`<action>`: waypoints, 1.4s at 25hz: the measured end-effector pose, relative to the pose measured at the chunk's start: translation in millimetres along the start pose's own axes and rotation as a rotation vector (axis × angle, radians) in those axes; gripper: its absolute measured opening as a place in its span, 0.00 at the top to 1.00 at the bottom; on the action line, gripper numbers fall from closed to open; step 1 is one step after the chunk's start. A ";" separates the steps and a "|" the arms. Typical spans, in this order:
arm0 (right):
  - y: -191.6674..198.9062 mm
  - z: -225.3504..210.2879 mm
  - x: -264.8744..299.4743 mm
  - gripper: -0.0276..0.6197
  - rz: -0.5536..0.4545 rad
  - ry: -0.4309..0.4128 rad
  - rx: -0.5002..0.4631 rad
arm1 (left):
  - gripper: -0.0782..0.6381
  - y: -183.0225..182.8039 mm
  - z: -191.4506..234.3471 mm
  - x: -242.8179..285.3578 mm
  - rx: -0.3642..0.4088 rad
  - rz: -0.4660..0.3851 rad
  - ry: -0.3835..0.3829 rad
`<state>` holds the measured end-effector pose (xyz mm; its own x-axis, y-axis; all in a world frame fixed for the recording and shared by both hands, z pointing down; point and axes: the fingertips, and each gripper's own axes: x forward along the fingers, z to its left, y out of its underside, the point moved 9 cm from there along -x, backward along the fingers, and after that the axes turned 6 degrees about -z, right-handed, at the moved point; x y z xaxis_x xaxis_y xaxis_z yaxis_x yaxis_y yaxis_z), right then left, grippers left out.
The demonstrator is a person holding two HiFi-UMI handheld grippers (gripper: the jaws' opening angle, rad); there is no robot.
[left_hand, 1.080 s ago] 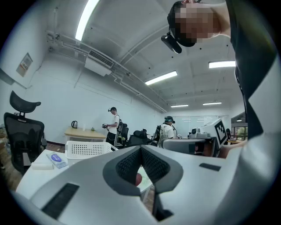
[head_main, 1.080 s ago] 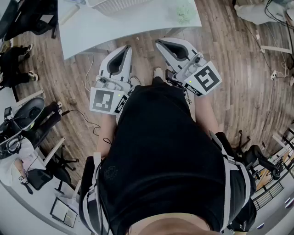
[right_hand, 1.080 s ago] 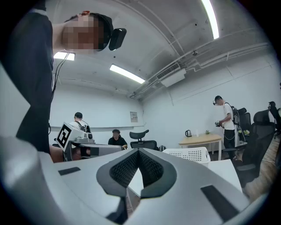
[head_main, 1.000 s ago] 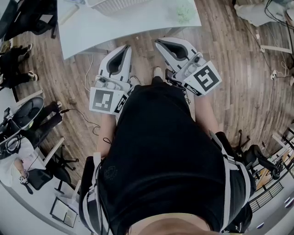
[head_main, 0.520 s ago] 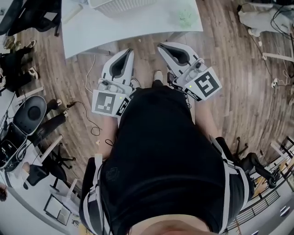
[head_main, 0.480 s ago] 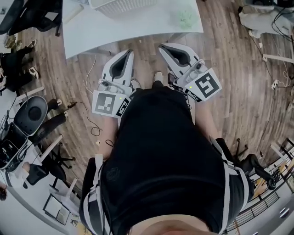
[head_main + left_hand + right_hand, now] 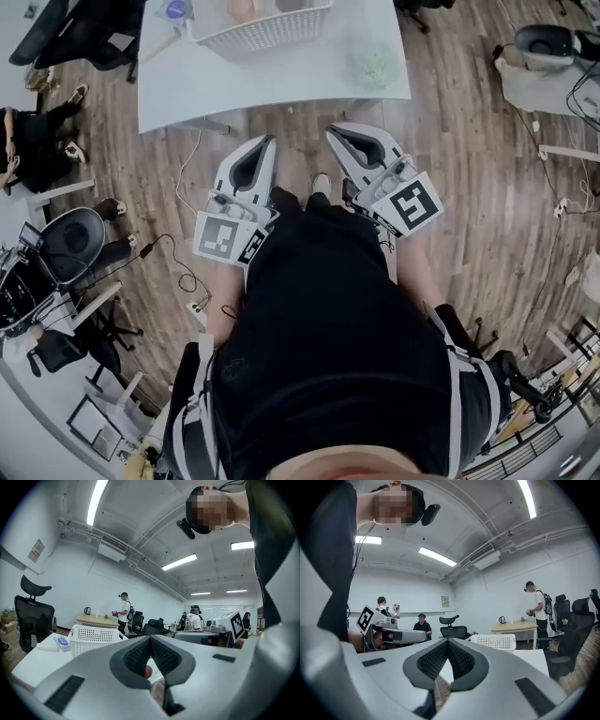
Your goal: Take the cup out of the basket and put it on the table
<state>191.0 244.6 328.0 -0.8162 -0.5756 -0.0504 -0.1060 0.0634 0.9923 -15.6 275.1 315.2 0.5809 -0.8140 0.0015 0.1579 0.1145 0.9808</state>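
Two hand-held grippers, one white perforated plastic basket (image 7: 267, 33) on the white bench (image 7: 281, 80)
The left hand-held gripper (image 7: 265, 141) and right hand-held gripper (image 7: 333, 131) have their jaws pressed together, empty; what seems a pinkish cup (image 7: 242, 7) sits in the basket.

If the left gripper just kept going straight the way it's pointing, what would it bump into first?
Probably the near edge of the white table, just ahead of the left gripper. Height is unclear, so it might instead glide over the tabletop.
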 end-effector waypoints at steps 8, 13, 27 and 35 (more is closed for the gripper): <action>2.4 -0.2 10.1 0.93 0.000 -0.045 0.025 | 0.87 4.3 -5.0 -1.3 0.037 0.059 -0.052; 4.6 -0.2 20.1 0.93 0.016 -0.049 0.022 | 0.87 3.8 4.8 2.5 0.036 0.059 -0.032; -12.0 -18.9 88.9 0.93 0.026 -0.019 -0.009 | 0.87 -23.6 73.9 29.7 0.058 0.020 0.016; -17.5 -30.9 149.8 0.93 0.033 -0.004 -0.032 | 0.87 -40.7 136.5 43.1 0.105 0.018 0.037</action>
<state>88.1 132.1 306.7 -0.8214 -0.5701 -0.0180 -0.0610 0.0564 0.9965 -106.0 157.5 301.9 0.6123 -0.7905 0.0140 0.0641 0.0673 0.9957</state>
